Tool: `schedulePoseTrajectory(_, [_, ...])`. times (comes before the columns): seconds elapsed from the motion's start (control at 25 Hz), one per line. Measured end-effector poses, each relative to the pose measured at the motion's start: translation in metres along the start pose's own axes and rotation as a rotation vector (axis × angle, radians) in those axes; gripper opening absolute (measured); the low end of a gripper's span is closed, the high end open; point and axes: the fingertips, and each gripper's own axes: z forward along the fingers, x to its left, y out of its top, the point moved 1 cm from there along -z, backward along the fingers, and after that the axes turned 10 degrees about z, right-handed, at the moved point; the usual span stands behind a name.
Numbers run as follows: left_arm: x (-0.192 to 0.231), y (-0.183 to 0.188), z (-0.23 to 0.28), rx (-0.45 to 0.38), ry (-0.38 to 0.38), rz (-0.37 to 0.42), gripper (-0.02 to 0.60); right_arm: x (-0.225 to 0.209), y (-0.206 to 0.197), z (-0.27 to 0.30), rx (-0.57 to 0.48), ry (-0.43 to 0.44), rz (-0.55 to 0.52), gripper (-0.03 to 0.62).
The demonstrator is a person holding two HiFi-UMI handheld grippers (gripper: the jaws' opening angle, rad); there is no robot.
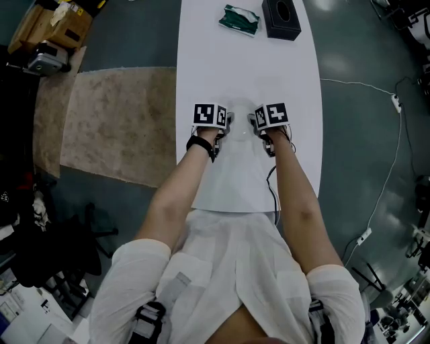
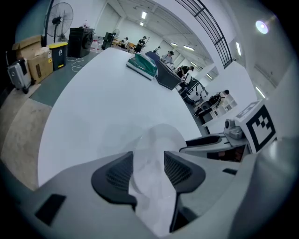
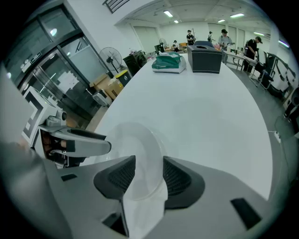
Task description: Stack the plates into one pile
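The long white surface [image 1: 248,67] ran away from you, w/ a brown rug [image 1: 114,121] on the floor at its left side. At the far end stood a black box [image 1: 281,19] and, just beside it on the left, a green pack [image 1: 240,19], both well apart from your hands. A translucent plate [image 1: 240,114] lay on the surface nearer your end, btw. the two grippers. Your L gripper [image 1: 228,122] was at the plate's left rim and your R gripper [image 1: 252,121] at its right rim, both pointing down. In the L gripper view the fingers [image 2: 117,172] stood open w/ the plate's rim btw. them. In the R gripper view it was the same: fingers [image 3: 117,177] open, rim btw. them.
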Motion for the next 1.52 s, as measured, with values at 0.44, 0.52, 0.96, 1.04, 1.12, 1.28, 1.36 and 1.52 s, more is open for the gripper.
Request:
schedulePoseTrajectory(0.44, [0.003,0.009,-0.024,-0.065,0.029,0.101,0.218,0.003,0.01,-0.034,-0.145,0.049,-0.07,0.199])
schedulePoseTrajectory(0.52, [0.0,0.012,-0.035,-0.097,0.034,0.133,0.218,0.008,0.012,-0.047,-0.206,0.073,-0.099,0.192])
schedulePoseTrajectory(0.96, [-0.023,0.032,-0.133,-0.421,0.03,0.295,0.217,0.048,0.014,-0.179,-0.735,0.238,-0.329,0.155])
schedulePoseTrajectory(1.04, [-0.031,0.037,-0.157,-0.499,0.031,0.328,0.216,0.056,0.012,-0.206,-0.82,0.257,-0.361,0.148])
schedulePoseTrajectory(1.12, [-0.042,0.043,-0.182,-0.59,0.035,0.372,0.204,0.061,0.007,-0.232,-0.894,0.262,-0.396,0.138])
schedulePoseTrajectory(1.28, [-0.066,0.052,-0.231,-0.753,0.052,0.496,0.179,0.065,-0.002,-0.276,-1.024,0.249,-0.454,0.119])
schedulePoseTrajectory(1.36, [-0.079,0.055,-0.254,-0.828,0.072,0.575,0.169,0.065,-0.007,-0.299,-1.086,0.231,-0.485,0.117])
schedulePoseTrajectory(1.52, [-0.096,0.051,-0.294,-0.943,0.142,0.691,0.125,0.053,-0.018,-0.344,-1.209,0.183,-0.494,0.091])
